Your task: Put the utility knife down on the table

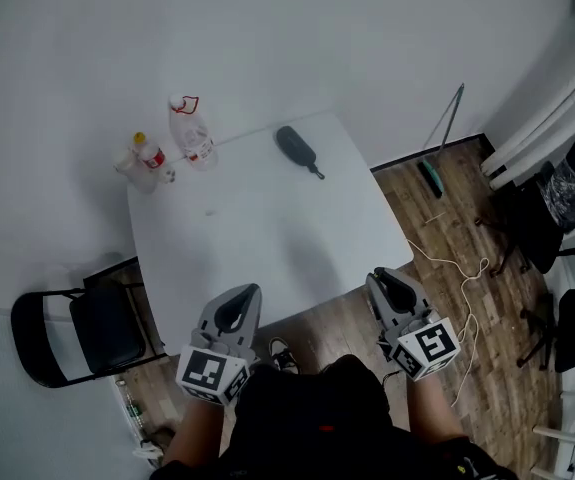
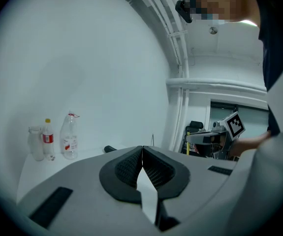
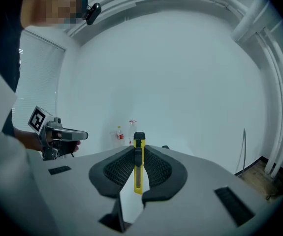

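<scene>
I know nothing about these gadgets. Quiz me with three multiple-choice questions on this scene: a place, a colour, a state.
1. Where on the table do the bottles stand? A) near edge B) far left corner C) middle
2. What colour is the knife? A) red B) yellow C) green
3. How is the left gripper? A) wide open B) shut on a bottle C) shut, empty
Answers: B, seen in the head view; B, yellow body in the right gripper's jaws; C, its jaws meet, nothing between.

Clear bottles (image 1: pixel 193 134) stand together; black chair (image 1: pixel 79 334) sits apart.
</scene>
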`<state>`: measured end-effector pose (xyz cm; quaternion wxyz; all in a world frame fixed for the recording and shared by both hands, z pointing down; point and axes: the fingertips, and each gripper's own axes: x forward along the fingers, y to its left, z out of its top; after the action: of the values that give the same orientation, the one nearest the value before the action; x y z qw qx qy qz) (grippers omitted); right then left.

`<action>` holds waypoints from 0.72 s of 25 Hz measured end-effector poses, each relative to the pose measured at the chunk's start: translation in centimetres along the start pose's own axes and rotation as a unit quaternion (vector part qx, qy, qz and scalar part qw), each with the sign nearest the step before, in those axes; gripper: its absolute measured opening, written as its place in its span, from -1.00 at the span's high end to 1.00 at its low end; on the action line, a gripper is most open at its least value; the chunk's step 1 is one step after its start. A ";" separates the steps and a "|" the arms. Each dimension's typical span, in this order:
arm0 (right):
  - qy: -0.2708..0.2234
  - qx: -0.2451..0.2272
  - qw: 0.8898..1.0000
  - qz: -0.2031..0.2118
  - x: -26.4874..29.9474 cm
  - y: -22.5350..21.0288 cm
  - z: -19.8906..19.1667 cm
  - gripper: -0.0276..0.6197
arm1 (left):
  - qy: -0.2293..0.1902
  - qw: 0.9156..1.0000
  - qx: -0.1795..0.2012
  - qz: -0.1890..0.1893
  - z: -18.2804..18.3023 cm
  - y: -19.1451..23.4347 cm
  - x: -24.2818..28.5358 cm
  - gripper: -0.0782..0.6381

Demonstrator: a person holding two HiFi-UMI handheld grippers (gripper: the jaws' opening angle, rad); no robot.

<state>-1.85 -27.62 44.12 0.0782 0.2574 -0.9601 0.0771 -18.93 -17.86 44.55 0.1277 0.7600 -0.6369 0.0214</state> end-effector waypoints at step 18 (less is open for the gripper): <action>0.332 0.001 0.938 0.103 13.1 -7.4 -19.4 0.71 | 0.023 0.992 -0.053 0.114 -3.5 1.0 2.1 0.72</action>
<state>-7.15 -36.56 66.34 0.3839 0.1167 -0.9007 0.1664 -19.07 -19.27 48.52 0.1786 0.6739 -0.7167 0.0194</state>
